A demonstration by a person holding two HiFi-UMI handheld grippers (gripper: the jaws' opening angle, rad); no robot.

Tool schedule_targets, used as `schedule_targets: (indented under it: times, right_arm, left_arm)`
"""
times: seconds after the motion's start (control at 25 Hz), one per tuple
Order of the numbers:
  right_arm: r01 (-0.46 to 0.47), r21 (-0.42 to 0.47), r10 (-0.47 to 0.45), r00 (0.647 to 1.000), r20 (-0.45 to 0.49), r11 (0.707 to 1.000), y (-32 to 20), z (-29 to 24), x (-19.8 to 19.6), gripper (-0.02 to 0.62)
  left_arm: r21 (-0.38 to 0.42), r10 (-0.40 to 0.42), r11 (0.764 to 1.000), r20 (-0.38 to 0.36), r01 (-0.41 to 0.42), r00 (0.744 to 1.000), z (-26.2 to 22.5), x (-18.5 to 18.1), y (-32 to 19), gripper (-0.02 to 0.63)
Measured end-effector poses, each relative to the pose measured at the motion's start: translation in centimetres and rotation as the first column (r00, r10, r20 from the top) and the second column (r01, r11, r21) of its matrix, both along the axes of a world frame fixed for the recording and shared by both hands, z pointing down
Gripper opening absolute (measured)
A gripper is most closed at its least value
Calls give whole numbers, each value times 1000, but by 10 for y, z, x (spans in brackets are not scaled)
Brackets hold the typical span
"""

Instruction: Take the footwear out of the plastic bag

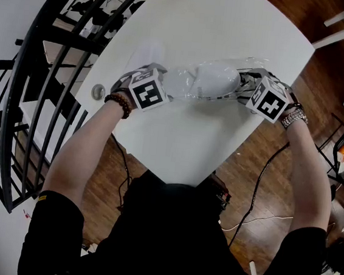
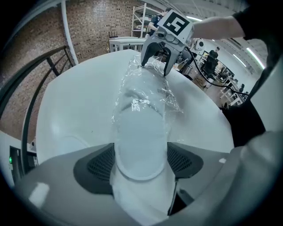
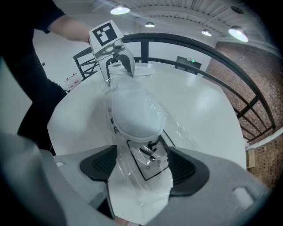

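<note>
Footwear [image 1: 213, 78] lay lengthwise between the grippers — left gripper [image 2: 140, 152] clamped its end, right gripper [image 3: 142, 161] gaped astride the plastic bag [image 3: 132, 185]'s tail.

The white table [image 1: 232, 30] has a smooth, bare top with rounded corners, one corner pointing to 6 o'clock in the head view. A clear plastic bag [image 1: 187, 83] lies directly on it near the middle, stretched roughly from 9 o'clock to 3 o'clock, crinkled and glossy. It is bulged by a white slipper [image 1: 218, 77] inside it, so the slipper does not touch the top itself. A black-lined printed label [image 3: 148, 161] sits at the bag's 3 o'clock end. At about 9 o'clock, close to the table's edge, rests a small round metallic thing [image 1: 98, 91]. At about 10 o'clock from the bag lies a pale flat shape [image 1: 145, 53], too faint to identify.
</note>
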State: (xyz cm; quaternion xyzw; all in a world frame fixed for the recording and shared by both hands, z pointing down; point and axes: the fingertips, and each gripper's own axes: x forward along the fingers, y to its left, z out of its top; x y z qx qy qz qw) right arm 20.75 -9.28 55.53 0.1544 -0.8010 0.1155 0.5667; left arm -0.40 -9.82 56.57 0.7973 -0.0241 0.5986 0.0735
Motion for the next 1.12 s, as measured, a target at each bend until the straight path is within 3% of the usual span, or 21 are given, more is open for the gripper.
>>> schedule_targets:
  times: [0.56, 1.12]
  right_arm:
    - [-65, -7, 65, 998, -7, 998, 0, -2, 15, 353]
    - [-236, -12, 235, 971, -31, 972, -7, 0, 40, 353]
  left_arm:
    - [75, -37, 996, 5, 37, 999, -25, -30, 2, 396]
    - [155, -186, 969, -54, 193, 981, -46, -67, -15, 393]
